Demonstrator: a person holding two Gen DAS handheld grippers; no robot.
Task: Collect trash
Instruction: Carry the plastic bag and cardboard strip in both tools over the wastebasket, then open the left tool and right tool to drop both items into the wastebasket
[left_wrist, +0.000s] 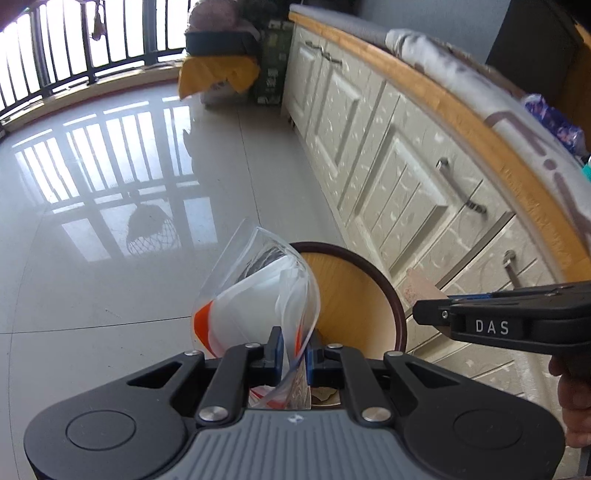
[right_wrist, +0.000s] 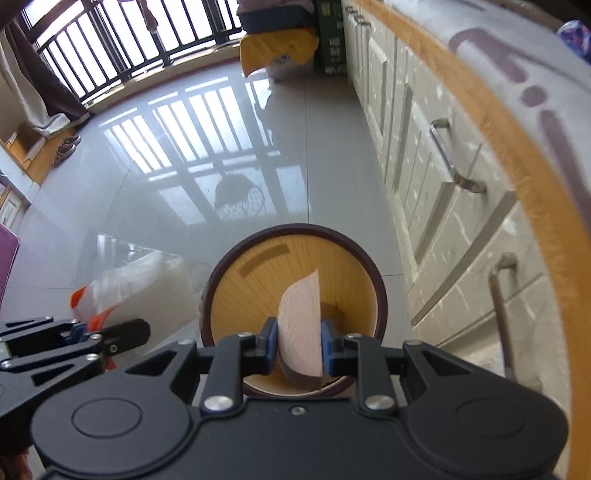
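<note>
With the left tongs (left_wrist: 294, 352) clamped on a clear plastic bag with orange print (left_wrist: 258, 295) and the right tongs (right_wrist: 298, 341) clamped on a pinkish spongy slab (right_wrist: 299, 332), both poised over the round wood-lined bin (right_wrist: 295, 258) just ahead, releasing seems next.

light: bright daylight from the railed window (right_wrist: 122, 48), blown out white | glare: bar-pattern reflection on the glossy floor (left_wrist: 110, 177) | blur: cabinet fronts (right_wrist: 436, 192) and worktop (left_wrist: 480, 122) edge smeared | distortion: strong fisheye bending at the picture edges
</note>
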